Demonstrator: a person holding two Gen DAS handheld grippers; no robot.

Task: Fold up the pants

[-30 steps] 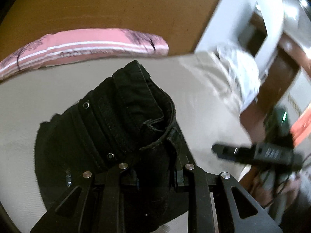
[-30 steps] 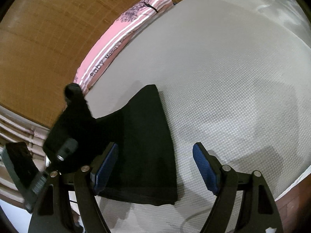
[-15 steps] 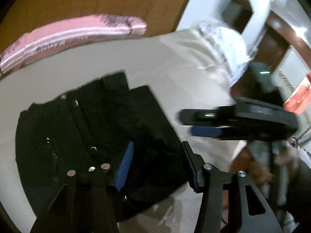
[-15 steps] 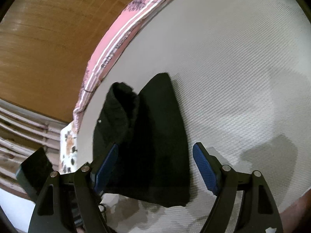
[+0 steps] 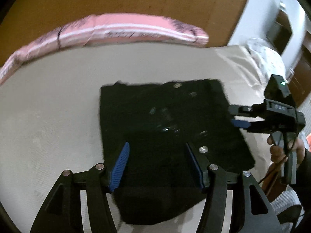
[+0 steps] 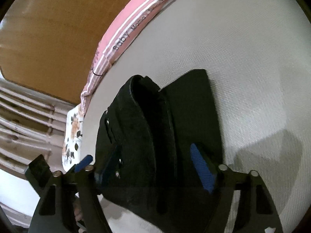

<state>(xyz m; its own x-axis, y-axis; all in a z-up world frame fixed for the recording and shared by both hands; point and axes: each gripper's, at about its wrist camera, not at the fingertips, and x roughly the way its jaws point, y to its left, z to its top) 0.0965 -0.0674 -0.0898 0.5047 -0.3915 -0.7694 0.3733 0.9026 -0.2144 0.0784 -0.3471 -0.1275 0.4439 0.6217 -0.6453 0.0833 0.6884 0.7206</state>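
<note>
The black pants (image 5: 167, 128) are judged nearly folded into a compact rectangle on the bed (image 5: 50, 116), one raised flap left unflattened, while the left gripper (image 5: 157, 167), its jaws just opened, and the right gripper (image 6: 155, 167), just narrowed, are held spread above them, nothing pinched.

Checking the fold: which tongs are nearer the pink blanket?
Roughly equal. Left tongs and right tongs both hover open over the black pants, apart from the pink blanket.
</note>
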